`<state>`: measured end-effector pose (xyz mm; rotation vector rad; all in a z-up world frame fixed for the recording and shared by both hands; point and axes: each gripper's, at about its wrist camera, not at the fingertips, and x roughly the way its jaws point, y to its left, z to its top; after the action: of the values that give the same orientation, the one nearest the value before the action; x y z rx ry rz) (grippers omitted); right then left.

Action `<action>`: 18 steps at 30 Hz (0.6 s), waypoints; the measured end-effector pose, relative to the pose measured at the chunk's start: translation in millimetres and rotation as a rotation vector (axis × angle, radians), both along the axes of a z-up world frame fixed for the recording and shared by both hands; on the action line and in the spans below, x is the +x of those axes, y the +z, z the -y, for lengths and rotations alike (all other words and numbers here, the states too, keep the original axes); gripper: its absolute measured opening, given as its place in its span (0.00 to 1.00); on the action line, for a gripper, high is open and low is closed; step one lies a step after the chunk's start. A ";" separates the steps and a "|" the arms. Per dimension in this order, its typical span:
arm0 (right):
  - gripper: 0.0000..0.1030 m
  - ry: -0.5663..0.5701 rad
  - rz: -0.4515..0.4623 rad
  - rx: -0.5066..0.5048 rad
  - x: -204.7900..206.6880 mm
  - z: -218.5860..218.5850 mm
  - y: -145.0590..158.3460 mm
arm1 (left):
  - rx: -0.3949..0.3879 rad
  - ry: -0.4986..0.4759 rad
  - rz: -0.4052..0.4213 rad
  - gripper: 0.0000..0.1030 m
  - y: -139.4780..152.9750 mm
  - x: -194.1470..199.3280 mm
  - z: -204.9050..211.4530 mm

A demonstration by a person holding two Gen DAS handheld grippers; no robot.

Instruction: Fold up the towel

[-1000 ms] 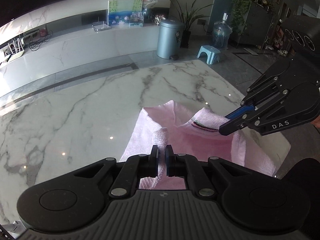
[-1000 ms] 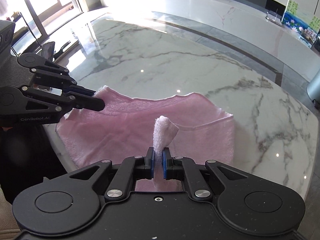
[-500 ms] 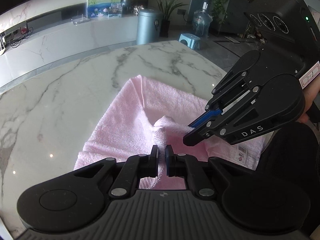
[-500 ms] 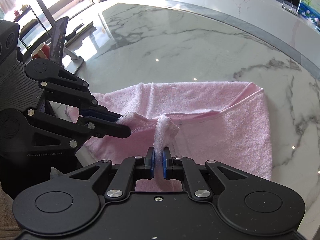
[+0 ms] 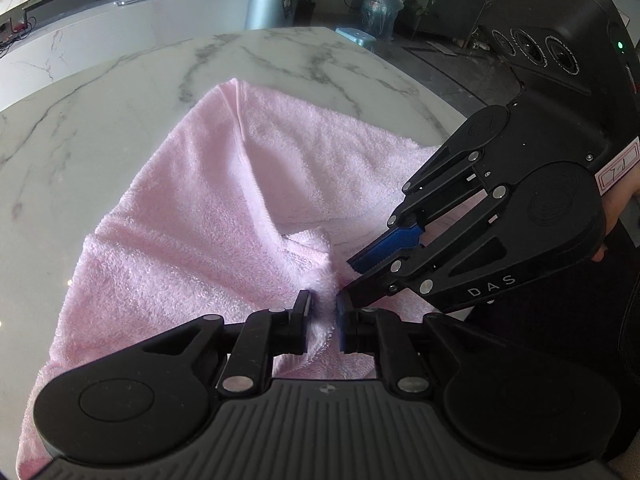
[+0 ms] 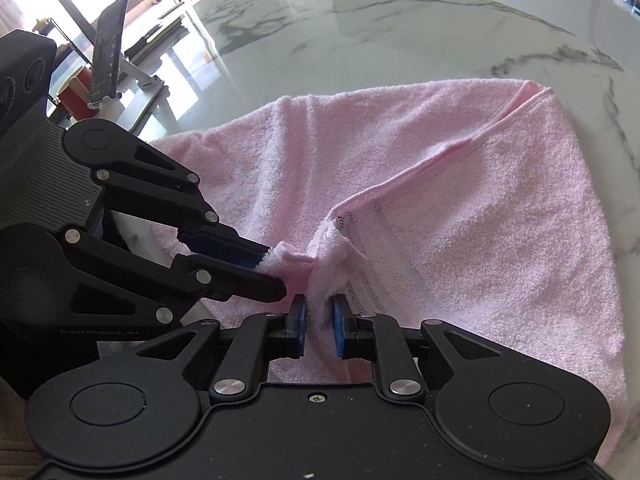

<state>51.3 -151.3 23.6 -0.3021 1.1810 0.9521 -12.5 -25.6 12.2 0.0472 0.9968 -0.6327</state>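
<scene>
The pink towel (image 6: 460, 208) lay doubled on the marble table (image 6: 360, 28), reaching the table's near edge, and looked soft, light and limp, likely to sag and bunch wherever it went unsupported. At that edge the left gripper (image 5: 323, 312), jaws opening to a narrow gap, had a towel corner loose between its pads. Just right of it the right gripper (image 6: 317, 318) was opening likewise around the other corner; hemmed corners seemed the surest places to hold.
</scene>
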 end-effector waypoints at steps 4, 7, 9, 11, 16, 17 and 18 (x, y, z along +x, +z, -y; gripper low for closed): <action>0.34 0.018 -0.012 0.015 -4.0 11.3 7.1 | -0.012 -0.051 0.014 0.37 5.8 -10.5 -5.0; 0.34 0.023 -0.010 0.026 -4.4 18.7 12.9 | 0.014 -0.063 0.027 0.38 8.9 -13.1 -8.7; 0.34 0.015 0.002 0.028 -2.4 23.7 15.9 | 0.033 -0.059 0.038 0.38 9.3 -12.2 -10.0; 0.34 -0.001 0.007 0.028 1.0 26.9 15.4 | 0.040 -0.079 0.039 0.38 8.3 -11.5 -7.0; 0.34 -0.059 -0.015 0.073 10.9 29.2 10.4 | 0.073 -0.159 0.063 0.39 2.8 -23.0 18.1; 0.34 -0.063 -0.019 0.078 12.9 28.2 9.2 | 0.072 -0.162 0.062 0.39 0.1 -23.4 22.1; 0.34 -0.067 -0.019 0.078 15.4 26.3 7.4 | 0.073 -0.165 0.060 0.39 -3.2 -23.5 26.4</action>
<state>66.6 -177.6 31.1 -0.1905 1.1611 0.9415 -36.0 -52.0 9.0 0.2134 0.9641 -0.7410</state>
